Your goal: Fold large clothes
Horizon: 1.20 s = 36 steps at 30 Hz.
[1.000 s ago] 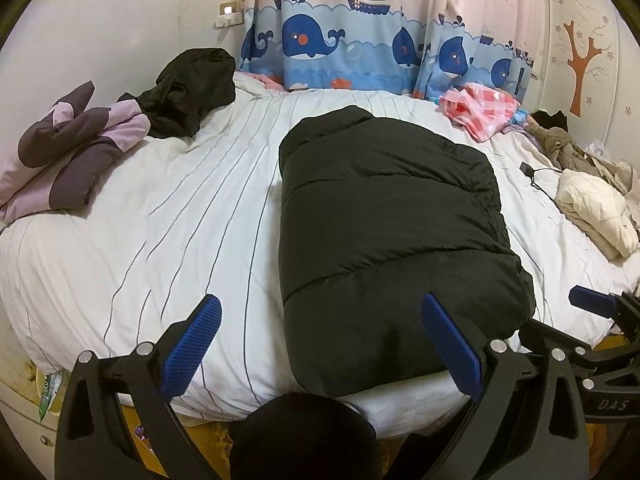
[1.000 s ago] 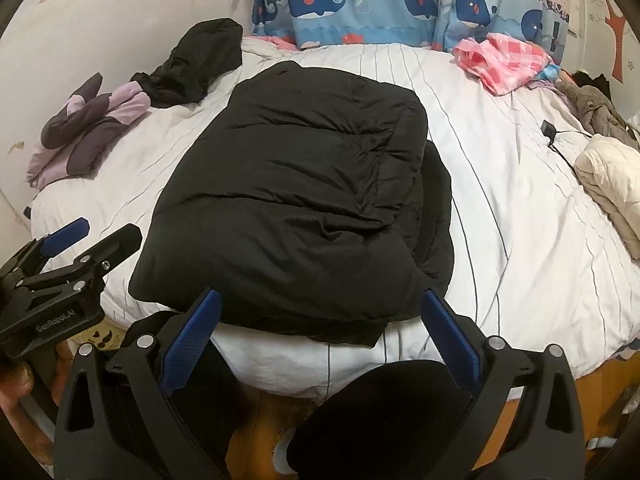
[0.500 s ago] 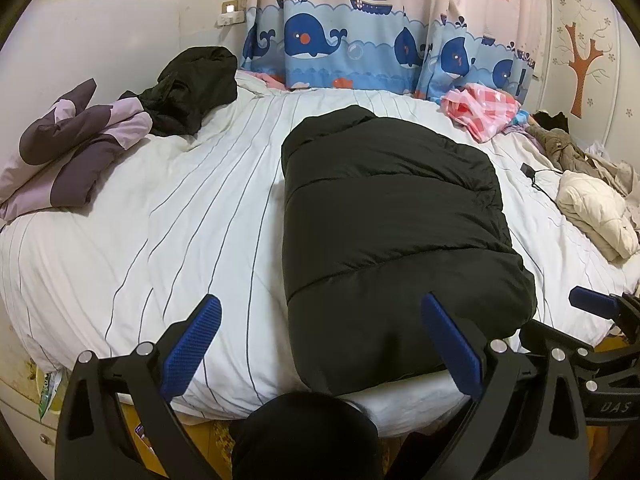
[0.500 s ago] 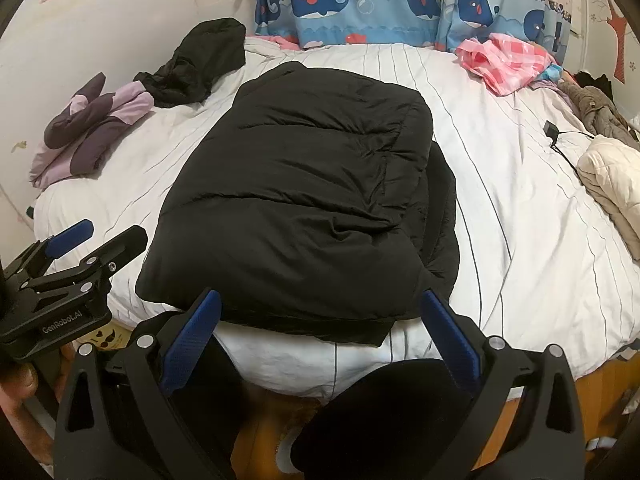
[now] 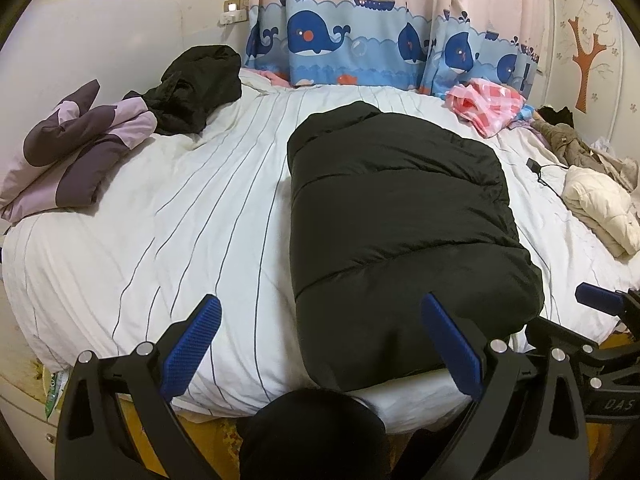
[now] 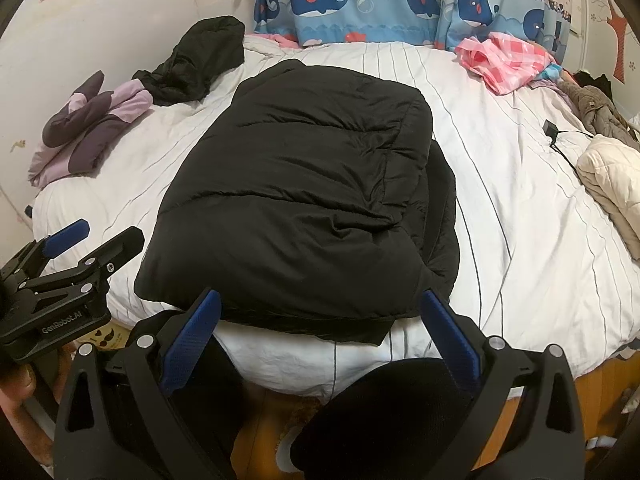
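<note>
Black puffer jacket (image 6: 296, 200) is lying folded up on the white striped bedsheet (image 5: 192, 216), close to the near edge of the bed. Left gripper (image 5: 320, 344) and right gripper (image 6: 320, 340) are both spread wide, holding nothing, hanging just off that edge.

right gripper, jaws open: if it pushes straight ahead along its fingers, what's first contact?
Most likely the near edge of the folded black jacket, which fills the gap ahead of the right gripper. Depth is unclear; it could clip the bed edge just below.
</note>
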{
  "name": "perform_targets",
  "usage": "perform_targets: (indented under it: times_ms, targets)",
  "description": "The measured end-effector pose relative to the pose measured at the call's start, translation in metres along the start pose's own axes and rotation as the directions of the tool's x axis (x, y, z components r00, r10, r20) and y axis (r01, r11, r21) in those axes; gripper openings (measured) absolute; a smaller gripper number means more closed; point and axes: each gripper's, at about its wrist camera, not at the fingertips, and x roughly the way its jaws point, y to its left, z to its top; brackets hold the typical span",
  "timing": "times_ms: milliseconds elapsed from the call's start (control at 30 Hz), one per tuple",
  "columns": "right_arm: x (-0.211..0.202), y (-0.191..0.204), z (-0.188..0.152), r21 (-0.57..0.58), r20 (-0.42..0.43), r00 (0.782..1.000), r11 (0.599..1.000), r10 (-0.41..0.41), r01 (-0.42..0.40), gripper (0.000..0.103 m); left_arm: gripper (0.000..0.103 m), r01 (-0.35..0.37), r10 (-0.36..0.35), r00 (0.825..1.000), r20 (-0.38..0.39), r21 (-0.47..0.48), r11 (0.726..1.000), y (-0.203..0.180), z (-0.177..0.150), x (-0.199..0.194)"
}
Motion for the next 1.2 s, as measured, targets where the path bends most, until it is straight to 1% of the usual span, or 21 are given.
perform_targets:
  times_ms: [600,1067,1200]
  targets:
    - [0.0028,-0.001,-0.0037,-0.011,-0.015,1.0,1.0,0.003,-0.003,0.096,0.096,-0.023,0.022,1.0,-0.022,-0.029,0.999,0.0061,-0.0005,0.0026]
    - [0.0064,-0.0054,-0.0041,-0.007,-0.028,0.999,1.0,0.018,-0.018,0.096,0.096,-0.051,0.051,0.999,0.002,-0.038,0.998,0.0078,-0.0004,-0.0014]
    - [0.0063,-0.0059,-0.0041,-0.008,-0.028,0.999,1.0,0.017,-0.018,0.096,0.096,-0.05,0.05,0.999,0.0,-0.036,0.998,0.0076,0.0001,-0.0013]
